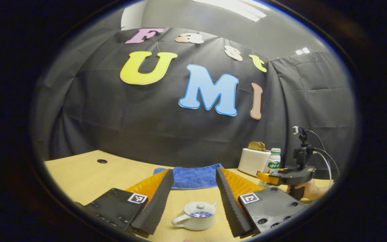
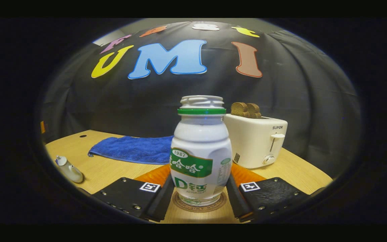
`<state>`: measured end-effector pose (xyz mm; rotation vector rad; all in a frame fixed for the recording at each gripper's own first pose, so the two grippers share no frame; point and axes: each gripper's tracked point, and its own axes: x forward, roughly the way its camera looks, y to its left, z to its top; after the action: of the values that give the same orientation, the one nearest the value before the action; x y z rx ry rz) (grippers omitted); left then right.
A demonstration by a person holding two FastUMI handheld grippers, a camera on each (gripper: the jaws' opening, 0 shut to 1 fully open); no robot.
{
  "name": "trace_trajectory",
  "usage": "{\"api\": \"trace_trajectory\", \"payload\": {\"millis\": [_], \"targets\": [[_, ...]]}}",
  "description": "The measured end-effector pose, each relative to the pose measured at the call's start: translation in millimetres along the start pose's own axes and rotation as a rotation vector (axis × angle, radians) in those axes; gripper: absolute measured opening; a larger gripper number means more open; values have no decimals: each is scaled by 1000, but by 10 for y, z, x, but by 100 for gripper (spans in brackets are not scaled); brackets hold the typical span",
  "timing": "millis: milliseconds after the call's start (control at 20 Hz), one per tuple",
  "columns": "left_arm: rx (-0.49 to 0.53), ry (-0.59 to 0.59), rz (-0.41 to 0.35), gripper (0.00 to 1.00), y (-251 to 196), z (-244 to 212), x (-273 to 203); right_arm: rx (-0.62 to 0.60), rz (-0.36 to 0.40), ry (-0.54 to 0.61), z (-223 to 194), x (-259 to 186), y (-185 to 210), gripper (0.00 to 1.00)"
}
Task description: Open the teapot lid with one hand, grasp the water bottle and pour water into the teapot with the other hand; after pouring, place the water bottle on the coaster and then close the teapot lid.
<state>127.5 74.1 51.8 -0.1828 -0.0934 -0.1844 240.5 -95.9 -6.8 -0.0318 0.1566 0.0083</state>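
A white teapot with its lid on stands on the wooden table, low between the wide-apart fingers of my left gripper, which is open and touches nothing. The uncapped white water bottle with a green label stands upright on a round coaster. My right gripper is around the bottle's lower body, with a finger against each side. The left gripper view shows the right gripper at the far right, held by a hand, with the bottle at its tip. The teapot sits far left in the right gripper view.
A blue towel lies flat at the back of the table. A white toaster with bread slices in it stands just behind and to the right of the bottle. A cable hole is in the tabletop's far left.
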Motion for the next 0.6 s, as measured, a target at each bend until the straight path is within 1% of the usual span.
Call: {"api": "trace_trajectory", "payload": {"millis": [250,300,400,450,600], "targets": [[0,-1,4,85,14,11,-11,12,-4,-2,-12,-15,-13,72],[-1,-2,3,85,10,14,-11,16,-6,2,-43,-6,-15,75],[-2,-5,2,85,4,27,-10,10,-18,20,-97,-21,-31,77],[-3,-7,-1,84,0,35,-6,9,-28,19,-93,-27,-54,99],[-5,-14,0,84,0,55,-34,10,-37,-4,-20,-160,-60,99]]}}
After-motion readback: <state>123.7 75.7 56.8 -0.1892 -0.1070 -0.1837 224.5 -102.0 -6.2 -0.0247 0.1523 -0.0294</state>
